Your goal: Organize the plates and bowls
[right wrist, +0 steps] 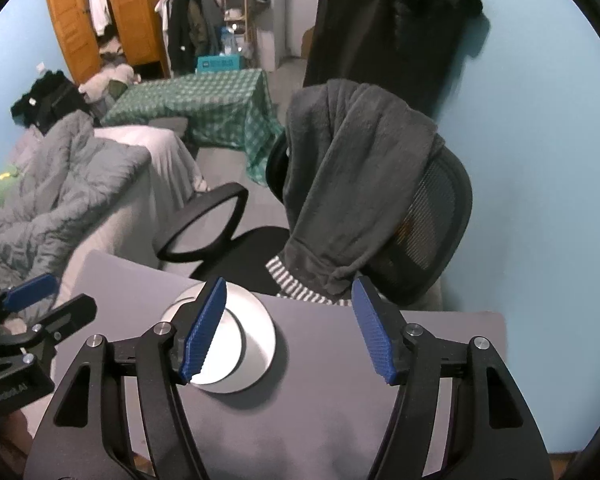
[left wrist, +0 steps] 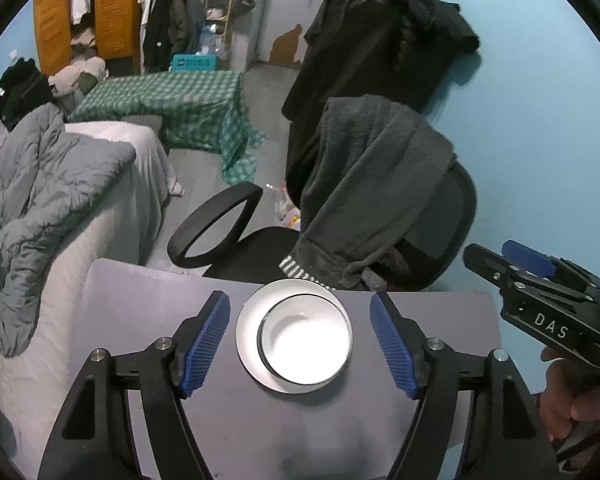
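A white bowl (left wrist: 308, 340) sits inside a white plate (left wrist: 247, 344) near the far edge of the grey table (left wrist: 140, 320). My left gripper (left wrist: 299, 296) hangs above them, open wide, its blue pads (left wrist: 206, 344) on either side of the plate and clear of it. In the right wrist view the plate (right wrist: 262, 340) and bowl (right wrist: 230, 344) lie down-left, partly behind the left finger. My right gripper (right wrist: 289, 280) is open and empty over bare table. The right gripper (left wrist: 488, 250) shows at the left view's right edge, the left gripper (right wrist: 66, 290) at the right view's left edge.
A black office chair (left wrist: 440, 224) draped with a grey fleece (left wrist: 372, 184) stands right behind the table. A bed with a grey quilt (left wrist: 40, 200) runs along the left. A green checked cloth (left wrist: 188, 100) covers furniture further back. A hand (left wrist: 572, 400) holds the right gripper.
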A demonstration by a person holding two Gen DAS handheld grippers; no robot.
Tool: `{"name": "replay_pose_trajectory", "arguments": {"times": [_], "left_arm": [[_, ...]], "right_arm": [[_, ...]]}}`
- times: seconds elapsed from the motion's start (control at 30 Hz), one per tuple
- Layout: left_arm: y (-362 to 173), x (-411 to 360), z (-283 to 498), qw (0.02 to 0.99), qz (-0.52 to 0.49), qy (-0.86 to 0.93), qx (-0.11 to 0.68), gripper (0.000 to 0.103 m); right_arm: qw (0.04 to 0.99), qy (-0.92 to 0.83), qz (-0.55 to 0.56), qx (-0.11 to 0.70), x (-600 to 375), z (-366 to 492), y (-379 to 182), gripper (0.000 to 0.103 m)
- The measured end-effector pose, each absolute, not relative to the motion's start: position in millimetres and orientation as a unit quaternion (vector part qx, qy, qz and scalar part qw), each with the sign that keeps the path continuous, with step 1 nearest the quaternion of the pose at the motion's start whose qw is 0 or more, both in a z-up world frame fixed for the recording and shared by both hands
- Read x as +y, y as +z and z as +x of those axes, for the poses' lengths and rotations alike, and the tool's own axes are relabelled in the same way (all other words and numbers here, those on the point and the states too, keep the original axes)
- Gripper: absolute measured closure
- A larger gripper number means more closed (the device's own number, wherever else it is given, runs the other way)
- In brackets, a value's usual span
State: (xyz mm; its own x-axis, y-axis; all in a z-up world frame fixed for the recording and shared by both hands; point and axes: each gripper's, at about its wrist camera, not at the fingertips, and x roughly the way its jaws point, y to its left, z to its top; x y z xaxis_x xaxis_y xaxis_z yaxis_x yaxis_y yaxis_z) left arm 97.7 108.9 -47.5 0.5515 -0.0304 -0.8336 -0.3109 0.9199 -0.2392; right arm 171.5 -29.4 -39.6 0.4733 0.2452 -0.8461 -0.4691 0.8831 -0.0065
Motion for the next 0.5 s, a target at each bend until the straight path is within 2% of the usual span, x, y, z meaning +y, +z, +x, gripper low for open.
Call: {"name": "replay_pose_trajectory", "arguments": {"times": [0.5], "left_arm": [[-11.7,87.1,65.9,0.884,-0.150,0.062,0.439,0.029]], "right_arm": [[0.867,0.184,-0.060,0.459,-64.3,138.6,-3.8,0.039]]}}
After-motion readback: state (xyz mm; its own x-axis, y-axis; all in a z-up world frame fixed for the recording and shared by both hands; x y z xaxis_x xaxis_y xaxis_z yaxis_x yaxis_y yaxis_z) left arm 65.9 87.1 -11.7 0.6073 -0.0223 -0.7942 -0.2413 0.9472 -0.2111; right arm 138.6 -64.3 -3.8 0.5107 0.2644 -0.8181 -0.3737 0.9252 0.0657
